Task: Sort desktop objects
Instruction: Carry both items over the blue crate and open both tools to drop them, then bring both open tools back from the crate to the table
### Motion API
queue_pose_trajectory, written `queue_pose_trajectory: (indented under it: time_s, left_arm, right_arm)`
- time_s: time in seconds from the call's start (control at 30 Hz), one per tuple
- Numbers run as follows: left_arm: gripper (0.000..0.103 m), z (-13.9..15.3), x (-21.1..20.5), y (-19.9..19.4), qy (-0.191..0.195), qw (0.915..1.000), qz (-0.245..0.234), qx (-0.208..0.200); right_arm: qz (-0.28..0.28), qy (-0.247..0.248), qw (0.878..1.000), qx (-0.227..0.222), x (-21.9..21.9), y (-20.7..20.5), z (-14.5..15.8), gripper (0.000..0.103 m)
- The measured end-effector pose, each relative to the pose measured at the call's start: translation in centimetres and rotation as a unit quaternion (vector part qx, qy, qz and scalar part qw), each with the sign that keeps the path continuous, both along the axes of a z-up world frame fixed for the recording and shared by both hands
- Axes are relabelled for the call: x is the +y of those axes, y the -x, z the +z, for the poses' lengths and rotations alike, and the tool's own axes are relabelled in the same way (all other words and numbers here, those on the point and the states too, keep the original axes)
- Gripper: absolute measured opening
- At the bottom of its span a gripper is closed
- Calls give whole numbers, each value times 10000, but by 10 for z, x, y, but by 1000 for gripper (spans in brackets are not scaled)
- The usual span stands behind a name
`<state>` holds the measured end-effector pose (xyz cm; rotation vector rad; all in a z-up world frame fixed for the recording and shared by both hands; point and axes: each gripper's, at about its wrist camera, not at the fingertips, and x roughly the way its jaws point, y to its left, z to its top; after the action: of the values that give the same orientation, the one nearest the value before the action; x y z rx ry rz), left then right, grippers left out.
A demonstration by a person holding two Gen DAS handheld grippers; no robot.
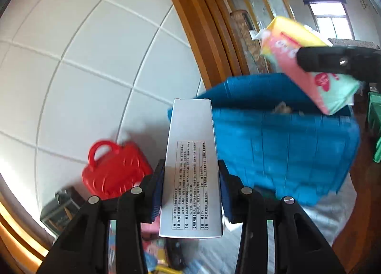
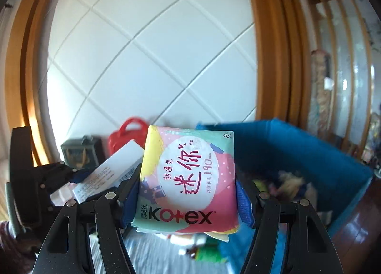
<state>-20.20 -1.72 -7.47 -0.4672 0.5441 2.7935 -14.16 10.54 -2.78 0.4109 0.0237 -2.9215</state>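
At the far left, low against the white tiled wall [image 1: 95,59], sits a dark small box [image 1: 60,209], and just right of it a red toy handbag [image 1: 114,171] with a looped handle. Next comes the left gripper [image 1: 190,193], its blue-padded fingers [image 1: 157,193] closed on a long white carton [image 1: 191,166] printed with a table of small text; the carton stands out forward from the fingers, lifted above the clutter on the table [image 1: 214,257]. Behind and to the right of the carton is a blue storage bin [image 1: 285,145], open at the top, with blurred soft things inside. In the right wrist view the right gripper [image 2: 188,190] clamps a pink, green and yellow Kotex pad packet [image 2: 188,178] by its two side edges, its fingers [image 2: 243,200] pressed against the wrapper. The packet is held up in the air, in front of the bin [image 2: 297,150] and just left of its opening. In the left wrist view the same packet [image 1: 309,67] hangs above the bin's far rim. A wooden door frame [image 2: 273,47] runs up at the right.
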Motion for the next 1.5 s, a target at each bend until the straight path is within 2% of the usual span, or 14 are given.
queue_pose_trajectory:
  time_s: [0.13,0.3,0.47,0.63,0.73,0.8,0.83,0.87,0.9,1.1,1.3,1.5]
  left_arm:
    - [40,32,60,34,-81,9997,-22,224]
    - [40,57,127,78,-76,9994,-47,342]
    - [40,75,185,107,9,9995,-34,302]
    - [40,82,216,134,197,9996,31,213]
    - [43,82,225,149,289,9994,140,155]
    - [72,86,229,157,276,9992,246,129]
    - [100,88,230,161,244,9989,370,167]
    - [103,90,230,162,221,9985,446,247]
    - [103,92,229,161,217,9982,461,307]
    - [103,101,225,163,60,9985,523,178]
    - [103,97,219,151,-30,9978,644,153]
    - [103,99,201,124,-96,9960,817,337]
  right_arm:
    - [-387,-12,9986,371,52,-2,33,67]
    - [-676,-55,9973,298,126,21,55,68]
    - [-848,-60,9963,82,181,62,57,68]
    - [-939,222,9950,-262,230,110,48,68]
    - [-990,393,9935,-405,248,132,40,68]
    - [-1070,508,9918,-476,261,146,37,73]
    - [-1099,583,9907,-547,266,154,36,84]
    - [-1103,645,9900,-591,270,159,36,89]
    - [-1094,711,9898,-575,274,161,38,93]
    - [-996,789,9911,-403,277,161,47,93]
    - [-839,602,9944,-228,260,141,45,95]
    - [-557,481,9971,-194,242,126,38,97]
